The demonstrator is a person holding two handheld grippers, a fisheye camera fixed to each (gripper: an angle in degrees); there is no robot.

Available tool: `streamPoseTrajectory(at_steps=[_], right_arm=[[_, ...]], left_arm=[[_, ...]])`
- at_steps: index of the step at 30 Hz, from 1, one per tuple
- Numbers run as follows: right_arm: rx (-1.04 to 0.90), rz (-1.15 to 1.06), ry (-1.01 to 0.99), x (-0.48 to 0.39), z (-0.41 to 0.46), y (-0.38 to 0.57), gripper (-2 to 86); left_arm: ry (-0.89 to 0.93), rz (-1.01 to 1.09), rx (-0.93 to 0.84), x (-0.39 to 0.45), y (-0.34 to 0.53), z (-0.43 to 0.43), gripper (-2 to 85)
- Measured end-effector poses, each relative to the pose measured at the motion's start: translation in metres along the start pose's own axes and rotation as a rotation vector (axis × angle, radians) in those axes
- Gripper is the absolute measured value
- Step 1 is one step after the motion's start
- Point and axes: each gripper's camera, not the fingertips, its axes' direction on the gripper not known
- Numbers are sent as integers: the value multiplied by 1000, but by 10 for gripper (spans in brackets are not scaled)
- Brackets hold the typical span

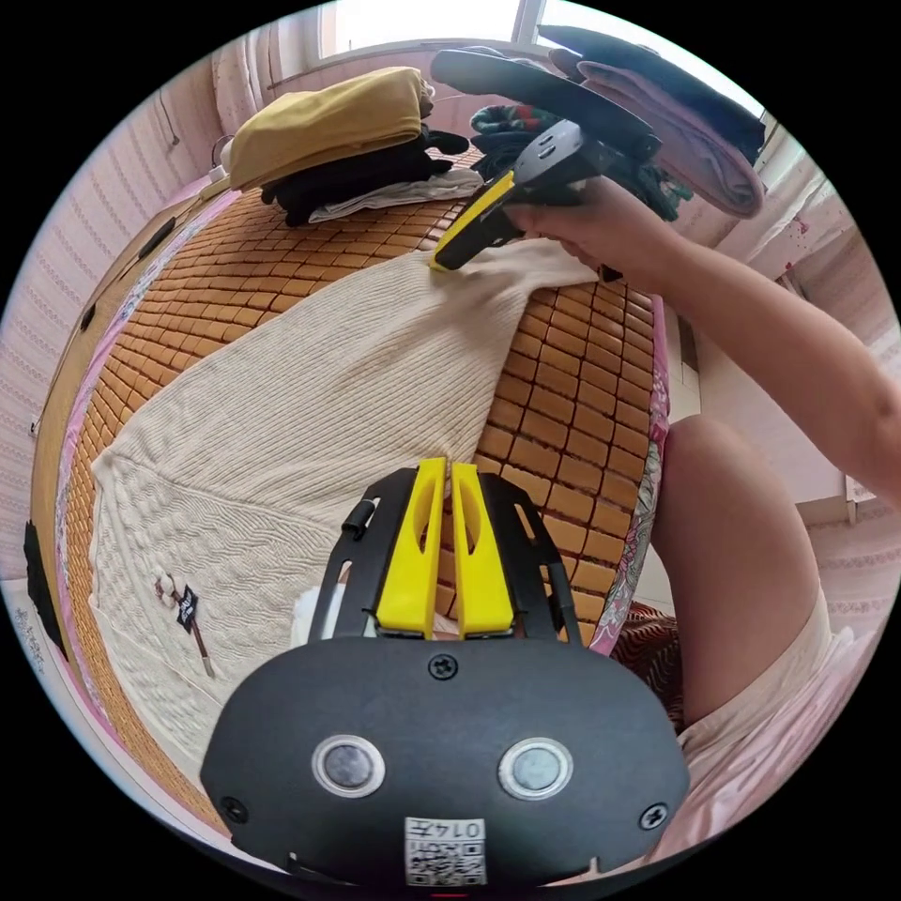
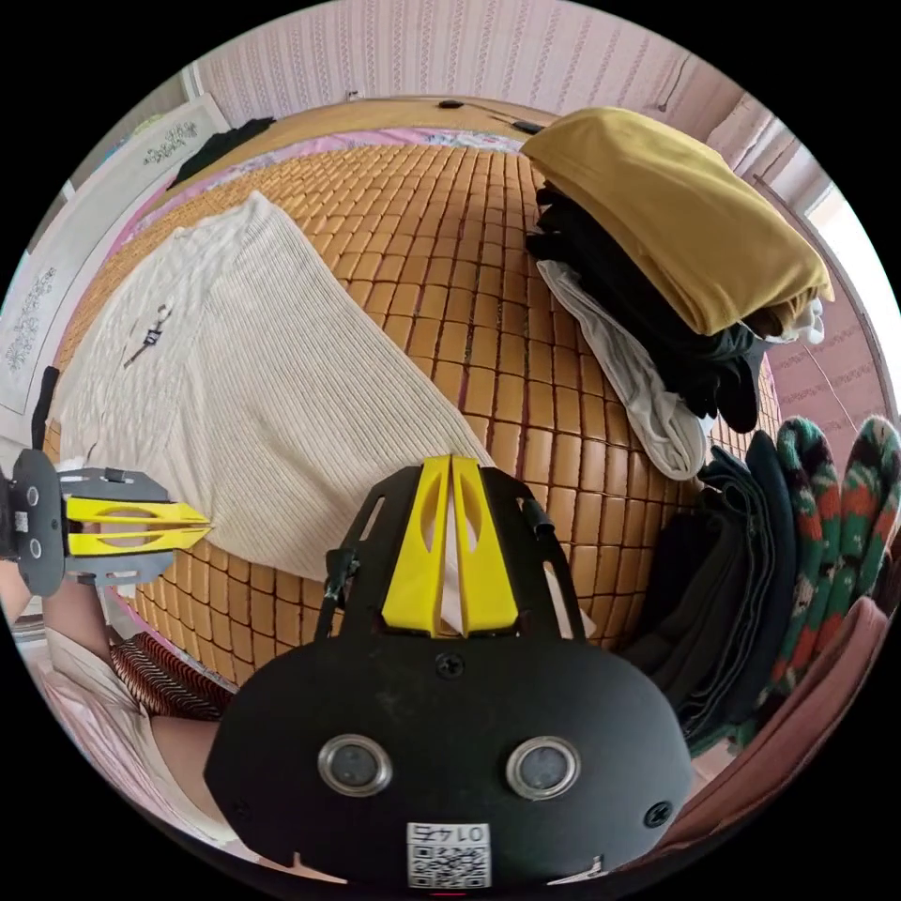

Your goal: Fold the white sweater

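The white ribbed sweater point(image 1: 310, 404) lies spread flat on a bamboo mat point(image 1: 572, 375), with a small flower emblem near one end. My left gripper point(image 1: 447, 465) is shut, its tips at the sweater's side edge; I see no cloth between the jaws. In the right gripper view the same left gripper point(image 2: 206, 535) touches the sweater point(image 2: 244, 375) at its near edge. My right gripper point(image 2: 450, 460) is shut on a strip of white sweater cloth that shows between its jaws. From the left gripper view, the right gripper point(image 1: 438, 265) pinches the sweater's far end, held by a hand.
A folded stack topped by a mustard-yellow garment point(image 2: 676, 216) sits on the mat point(image 2: 450, 235) beyond the sweater. A pile of dark and patterned clothes point(image 2: 751, 563) lies beside it. The person's leg point(image 1: 732, 544) is at the mat's edge. Bare mat lies between the sweater and the stacks.
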Motion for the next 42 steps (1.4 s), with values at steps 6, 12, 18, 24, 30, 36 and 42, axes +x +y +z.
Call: streamPoseTrajectory(at_steps=[6, 12, 18, 24, 30, 36, 42], right_arm=[[19, 46, -137, 38, -6, 6, -9], [134, 145, -137, 59, -41, 57, -9], [193, 267, -141, 65, -31, 92, -9], [178, 282, -88, 66, -10, 94, -8], [212, 327, -92, 70, -1, 102, -8], [238, 362, -113, 63, -12, 138, -9], [195, 418, -100, 42, 1, 165, -10]], left_arm=[[-13, 22, 11, -3, -6, -2, -9], [43, 3, 88, -10, -11, -28, -5], [50, 30, 93, 2, -54, -4, -4], [89, 18, 55, 0, -57, 23, -9], [171, 31, 41, -12, -37, 32, -10], [191, 7, 68, -23, -18, 25, -10], [157, 35, 77, -38, -16, 26, -10]])
